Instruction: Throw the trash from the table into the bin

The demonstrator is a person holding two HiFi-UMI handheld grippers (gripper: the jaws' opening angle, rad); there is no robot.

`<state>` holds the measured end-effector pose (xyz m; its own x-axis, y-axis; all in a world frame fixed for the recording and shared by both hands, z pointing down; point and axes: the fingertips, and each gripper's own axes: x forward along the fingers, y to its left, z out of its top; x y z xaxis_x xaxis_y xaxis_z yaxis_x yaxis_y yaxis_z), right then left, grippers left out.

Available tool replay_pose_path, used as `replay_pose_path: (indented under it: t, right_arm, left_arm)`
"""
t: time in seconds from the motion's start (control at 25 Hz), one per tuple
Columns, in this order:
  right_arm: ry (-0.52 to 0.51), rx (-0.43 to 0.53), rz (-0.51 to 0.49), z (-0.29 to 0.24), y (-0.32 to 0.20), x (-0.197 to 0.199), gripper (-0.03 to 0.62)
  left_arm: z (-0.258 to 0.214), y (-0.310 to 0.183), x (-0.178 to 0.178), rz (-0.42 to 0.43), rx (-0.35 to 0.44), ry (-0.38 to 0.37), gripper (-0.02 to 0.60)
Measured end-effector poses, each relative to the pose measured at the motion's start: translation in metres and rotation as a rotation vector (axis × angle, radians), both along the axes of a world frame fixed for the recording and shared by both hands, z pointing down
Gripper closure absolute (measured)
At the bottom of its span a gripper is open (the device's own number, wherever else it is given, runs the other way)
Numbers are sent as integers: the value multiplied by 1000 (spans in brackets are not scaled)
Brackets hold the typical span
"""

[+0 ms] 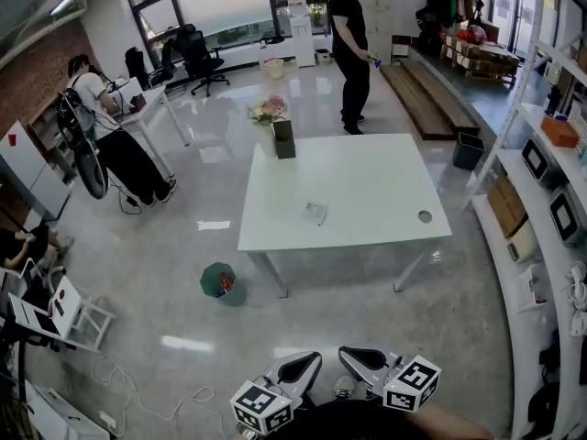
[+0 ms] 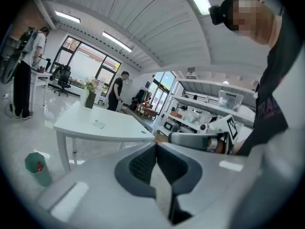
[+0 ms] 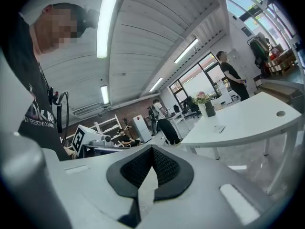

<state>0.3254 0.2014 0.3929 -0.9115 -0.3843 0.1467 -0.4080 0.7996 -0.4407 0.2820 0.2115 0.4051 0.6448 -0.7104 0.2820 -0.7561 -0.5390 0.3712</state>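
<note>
A small crumpled piece of trash (image 1: 316, 212) lies near the middle of the white table (image 1: 385, 181). A green bin (image 1: 223, 283) stands on the floor by the table's near left leg. Both grippers hang low at the bottom of the head view, well short of the table. My left gripper (image 1: 315, 357) and right gripper (image 1: 344, 351) are side by side, both shut and empty. The left gripper view shows its pads (image 2: 143, 163) meeting, with the trash (image 2: 98, 124) and the bin (image 2: 38, 167) far off. In the right gripper view the jaws (image 3: 152, 149) are closed and the trash (image 3: 218, 128) is distant.
A dark vase with flowers (image 1: 282, 136) stands at the table's far left corner. A person (image 1: 348, 44) stands beyond the table, another (image 1: 105, 136) at a desk on the left. Shelves (image 1: 550, 181) line the right wall, with a dark bin (image 1: 468, 150) beside them.
</note>
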Motion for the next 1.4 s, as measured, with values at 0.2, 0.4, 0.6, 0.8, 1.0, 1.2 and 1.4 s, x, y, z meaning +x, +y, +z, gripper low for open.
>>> replay_pose_path:
  t: [0.2,0.4,0.6,0.8,1.0,1.2,1.4]
  right_arm:
    - [-25,-3,9,-4,-2,1,595]
    - [-34,-13,8,-4,-3,-2,595]
    - [-33,-26,24,1,-9,-9,595]
    - [-39,-39,45,-3,-22,-18,595]
    - [-46,-33,64,-6,-34,-42,595]
    - [-32,-27,85,-9,-46,-64,595]
    - [-30,-29,134,-12,-58,-88,595]
  left_arm:
    - [-2,1,-1,1,-3,-1,574]
    - [-6,-5,-13,-30,7,-3,574]
    - [-7,-14,-31,-58,10,17,574]
    - [-9,-19,-44,-55,-5,25,574]
    - [-8,-27,-62,-29,-8,21,574]
    - [-12,-42,-82,5,-5,26,574]
    - [-14,-53,-111,37,-5,28,574]
